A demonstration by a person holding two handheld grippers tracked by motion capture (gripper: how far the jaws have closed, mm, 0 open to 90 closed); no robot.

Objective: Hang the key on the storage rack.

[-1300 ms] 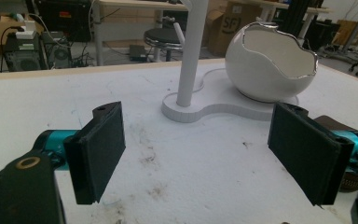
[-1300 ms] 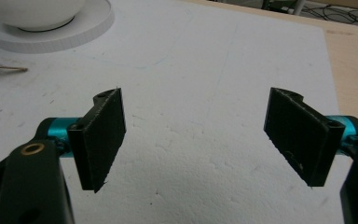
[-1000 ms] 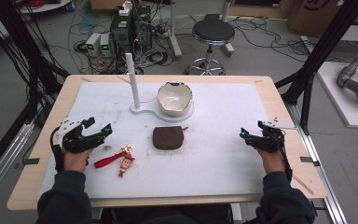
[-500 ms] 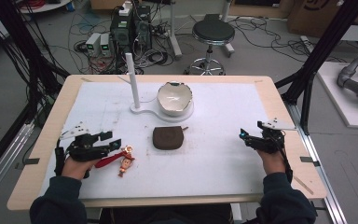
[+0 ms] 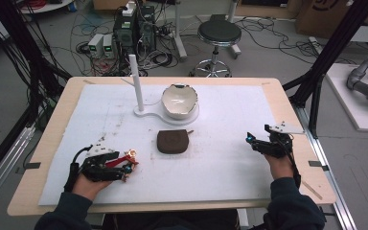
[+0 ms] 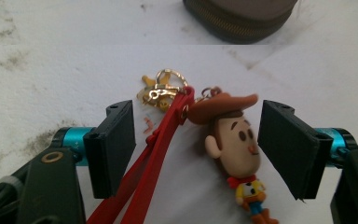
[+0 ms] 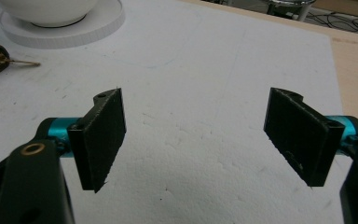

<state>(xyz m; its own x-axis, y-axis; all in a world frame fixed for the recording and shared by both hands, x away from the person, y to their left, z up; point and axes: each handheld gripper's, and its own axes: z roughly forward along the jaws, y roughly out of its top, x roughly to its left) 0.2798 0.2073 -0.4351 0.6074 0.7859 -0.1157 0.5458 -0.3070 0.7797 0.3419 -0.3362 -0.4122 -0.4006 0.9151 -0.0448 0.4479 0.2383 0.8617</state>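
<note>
**Left jaws straddle the cowboy keychain**

My table (image 5: 287, 103) is pale wood under a rough, smudged white foam sheet (image 5: 230, 143), with open room at centre-right. A glossy white bowl (image 5: 179, 100) sits on a flat stand (image 5: 146, 114) with an upright post; nearer, a brown zip pouch (image 5: 172, 142). My left gripper (image 6: 196, 140) has its jaws wide open either side of the keychain figure (image 6: 237, 154) and red strap (image 6: 156, 163), not touching. My right gripper (image 7: 196, 140) gapes empty near the sheet's right edge.

Pouch (image 6: 240, 18) cut by top edge; figure's (image 6: 235, 154) feet cut below
</note>
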